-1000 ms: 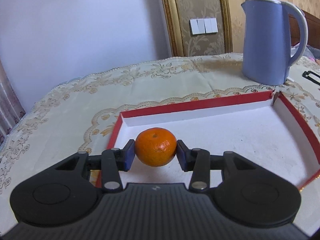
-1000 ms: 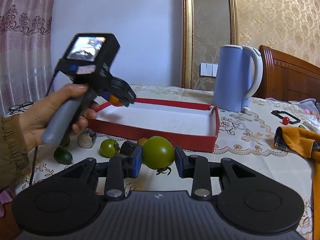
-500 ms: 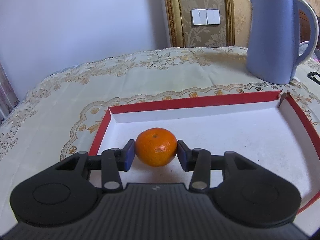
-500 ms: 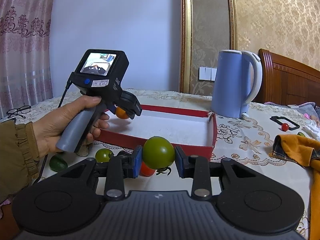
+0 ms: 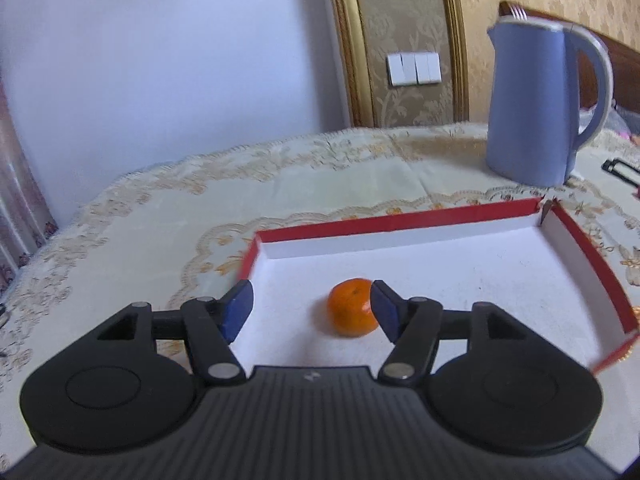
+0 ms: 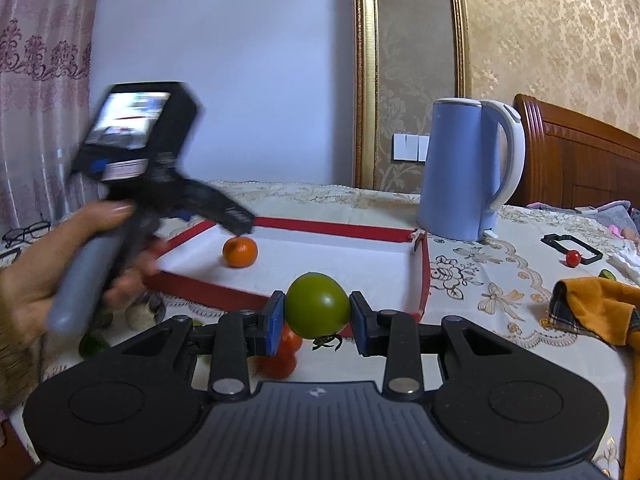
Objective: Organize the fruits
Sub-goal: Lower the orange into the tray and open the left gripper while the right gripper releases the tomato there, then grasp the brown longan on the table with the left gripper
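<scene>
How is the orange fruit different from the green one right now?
The orange fruit lies loose on the white floor of the red tray; the green fruit is clamped in the right hand-held gripper, outside the tray. The green one looks smoother. Both are round.

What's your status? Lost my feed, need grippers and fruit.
Left gripper open, orange down in red tray. Right gripper shut on green tomato, short of tray. Red tomato below it, path over tray wall clear.

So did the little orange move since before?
Yes. The orange was up between the left gripper fingers; now it sits down on the white floor of the red box, and the jaws have opened wide.
</scene>
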Demonstrator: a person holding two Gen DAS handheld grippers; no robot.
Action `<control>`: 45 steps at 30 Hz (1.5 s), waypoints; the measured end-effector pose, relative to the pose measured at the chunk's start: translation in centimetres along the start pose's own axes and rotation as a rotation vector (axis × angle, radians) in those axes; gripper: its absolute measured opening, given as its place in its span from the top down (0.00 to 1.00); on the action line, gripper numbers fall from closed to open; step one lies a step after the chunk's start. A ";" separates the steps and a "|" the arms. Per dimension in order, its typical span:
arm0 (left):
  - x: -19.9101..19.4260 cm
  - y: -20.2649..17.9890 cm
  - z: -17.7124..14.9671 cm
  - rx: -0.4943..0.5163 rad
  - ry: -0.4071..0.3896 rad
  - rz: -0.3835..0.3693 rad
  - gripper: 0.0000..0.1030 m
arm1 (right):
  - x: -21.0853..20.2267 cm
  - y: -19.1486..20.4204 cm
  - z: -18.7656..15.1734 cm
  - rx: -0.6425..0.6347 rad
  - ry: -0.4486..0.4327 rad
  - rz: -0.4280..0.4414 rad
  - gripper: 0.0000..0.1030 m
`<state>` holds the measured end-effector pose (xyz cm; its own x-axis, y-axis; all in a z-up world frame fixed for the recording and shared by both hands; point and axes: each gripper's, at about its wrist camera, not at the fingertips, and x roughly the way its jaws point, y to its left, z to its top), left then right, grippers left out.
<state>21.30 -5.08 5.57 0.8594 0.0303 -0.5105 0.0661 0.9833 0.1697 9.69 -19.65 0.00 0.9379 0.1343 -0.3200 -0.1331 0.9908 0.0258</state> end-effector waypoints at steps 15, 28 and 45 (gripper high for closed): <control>-10.9 7.3 -8.2 -0.122 -0.143 0.118 0.16 | 8.0 -2.9 4.3 0.039 0.055 -0.008 0.67; -12.4 10.9 -13.5 -0.149 -0.109 0.110 0.16 | 16.7 -4.0 6.5 0.029 0.175 -0.118 0.67; -11.6 11.0 -14.0 -0.103 -0.104 -0.011 0.13 | 12.1 -2.4 6.2 -0.011 0.108 -0.088 0.55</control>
<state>4.92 7.88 1.57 0.9072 0.0060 -0.4206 0.0278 0.9969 0.0741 23.37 -20.29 1.92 0.9061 0.0432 -0.4208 -0.0556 0.9983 -0.0173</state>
